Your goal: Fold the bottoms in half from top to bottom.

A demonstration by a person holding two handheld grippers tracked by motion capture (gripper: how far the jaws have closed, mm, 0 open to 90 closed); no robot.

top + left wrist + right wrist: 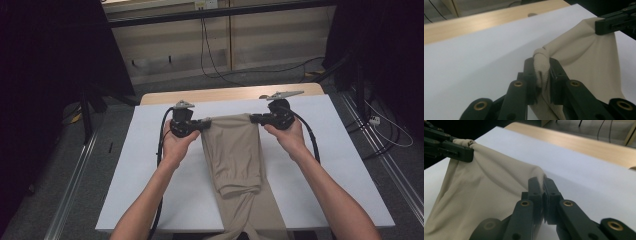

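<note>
Beige trousers (235, 160) lie folded on the white sheet (150, 165) that covers the tabletop (220, 93), long axis running from the near edge toward the far edge. Near end: the cloth spills over the near edge of the tabletop, bunched and twisted there. Above that, a doubled layer ends in a rounded fold edge partway up the garment. Both forearms come in from the near side, one on each side of the cloth. Far end: the top edge is lifted off the sheet and stretched crosswise between the two tools. Left tongs (205, 123) pinch the left corner of that edge; in the left gripper view the tongs (543, 72) are closed down on a thick roll of fabric, which bulges out above the jaw tips. Right tongs (254, 119) pinch the right corner; in the right gripper view the tongs (544, 191) are nearly together, with only a thin edge of cloth between them. Between the two grips the fabric hangs taut, sloping down toward the sheet. Beyond the sheet, a strip of bare wood at the far edge.
</note>
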